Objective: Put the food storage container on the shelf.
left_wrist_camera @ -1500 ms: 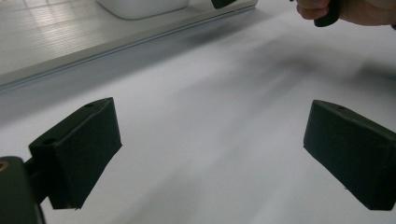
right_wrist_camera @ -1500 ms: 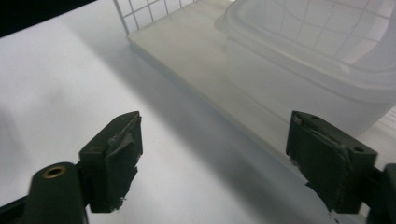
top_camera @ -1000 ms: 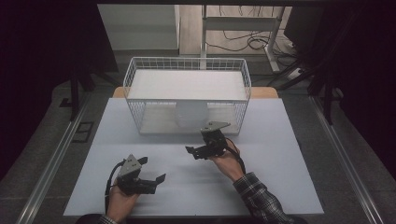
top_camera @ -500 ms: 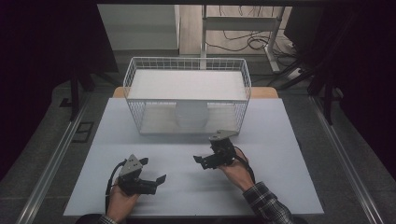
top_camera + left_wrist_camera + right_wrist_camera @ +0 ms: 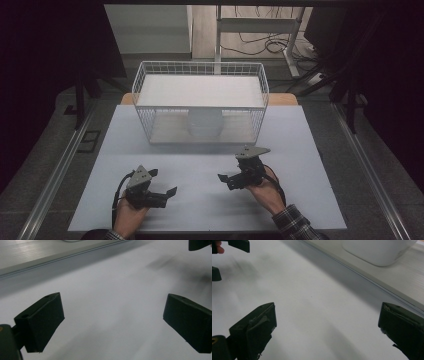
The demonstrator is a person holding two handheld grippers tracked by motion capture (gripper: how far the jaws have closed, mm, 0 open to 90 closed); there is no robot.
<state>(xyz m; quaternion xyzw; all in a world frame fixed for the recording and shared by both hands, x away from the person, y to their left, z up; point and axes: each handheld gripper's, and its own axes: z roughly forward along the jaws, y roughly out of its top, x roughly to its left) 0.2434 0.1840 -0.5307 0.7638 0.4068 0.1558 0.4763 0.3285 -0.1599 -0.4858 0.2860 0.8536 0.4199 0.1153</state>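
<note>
White tabletop (image 5: 200, 200) bears a wire basket (image 5: 200, 107) holding a white cylinder (image 5: 204, 124); both grippers spread, empty.

A white tabletop (image 5: 305, 150) is seen under dim light, flanked by grey carpeted floor (image 5: 45, 160) and metal rails (image 5: 55, 182) running along both sides. Darkness is cast over the left and right edges of the room. Beyond the tabletop, a pale wooden floor (image 5: 245, 40) is lit more brightly, where black cables (image 5: 267, 45) are strewn beside a white metal frame (image 5: 255, 25).
</note>
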